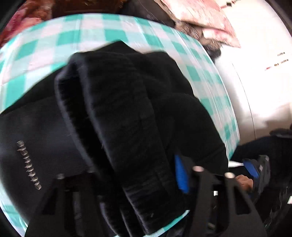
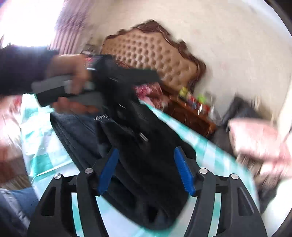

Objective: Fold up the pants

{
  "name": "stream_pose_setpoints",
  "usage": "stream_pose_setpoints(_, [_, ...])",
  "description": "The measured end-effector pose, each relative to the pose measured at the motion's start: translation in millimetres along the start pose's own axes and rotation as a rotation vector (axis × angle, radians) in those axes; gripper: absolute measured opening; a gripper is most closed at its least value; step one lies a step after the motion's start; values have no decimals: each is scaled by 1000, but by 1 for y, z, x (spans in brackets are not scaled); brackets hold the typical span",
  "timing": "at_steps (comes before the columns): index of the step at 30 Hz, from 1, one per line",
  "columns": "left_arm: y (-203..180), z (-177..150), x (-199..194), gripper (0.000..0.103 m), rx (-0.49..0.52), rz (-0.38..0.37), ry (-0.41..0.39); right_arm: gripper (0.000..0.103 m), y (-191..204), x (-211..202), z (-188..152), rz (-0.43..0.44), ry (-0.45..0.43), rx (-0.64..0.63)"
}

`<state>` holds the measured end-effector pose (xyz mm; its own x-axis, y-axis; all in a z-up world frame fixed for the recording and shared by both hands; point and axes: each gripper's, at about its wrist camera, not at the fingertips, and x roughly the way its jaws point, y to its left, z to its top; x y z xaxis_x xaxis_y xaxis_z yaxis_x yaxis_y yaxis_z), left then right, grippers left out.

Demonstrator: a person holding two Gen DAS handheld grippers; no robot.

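Black pants (image 1: 127,113) are lying bunched on the teal checked sheet (image 1: 113,34), w/ one thick fold draping into the left gripper (image 1: 138,182). It looks like it's pinching that fold, but one finger's hidden so can't tell for sure. Right gripper (image 2: 146,171) is sitting w/ jaws spread around the fabric, not clamping. Imo the heavy fold could be slipping out and undoing the stack bc only one side's holding.

Black pants (image 1: 127,113) lie bunched on the teal-checked cloth of the worktop (image 1: 87,34), reaching its right edge. The left tongs (image 1: 127,180) grip a thick fold, one blue pad (image 1: 179,175) showing. Pink pillows (image 1: 200,16) lie beyond the far-right corner.
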<state>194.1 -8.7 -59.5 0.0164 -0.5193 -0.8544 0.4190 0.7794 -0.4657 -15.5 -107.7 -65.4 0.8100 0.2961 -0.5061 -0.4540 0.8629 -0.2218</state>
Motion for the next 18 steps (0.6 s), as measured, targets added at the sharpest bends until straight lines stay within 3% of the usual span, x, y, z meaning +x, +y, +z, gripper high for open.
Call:
stream_pose_setpoints(1, [-5,1,-6,42,6,19,-18,72,-8,-4,-5,68,9,25])
stream_pose_setpoints(2, [-17,5,-16,23,21,27,-50,75,-14,-10,-11,121,11,40])
stream_pose_setpoints(5, [-53,20,-49,21,52,15,-126,82,-7,-16,-21,246,20,59])
stream_pose_setpoints(8, [-93,41,-68,20,100,41,-152,86,21,-2,-10,263,52,-21])
stream_pose_setpoints(10, [-112,52,-79,20,131,76,-154,88,52,12,1,220,83,-95])
stream_pose_setpoints(12, [-125,57,-93,20,151,114,-158,88,78,28,5,122,132,-182])
stream_pose_setpoints(15, [-119,50,-125,20,132,134,-183,88,105,59,12,-75,228,-321])
stream_pose_setpoints(17, [-98,39,-154,20,88,136,-218,88,113,71,13,-143,284,-344])
stream_pose_setpoints(18, [-85,33,-167,20,59,132,-235,88,117,74,14,-135,304,-329])
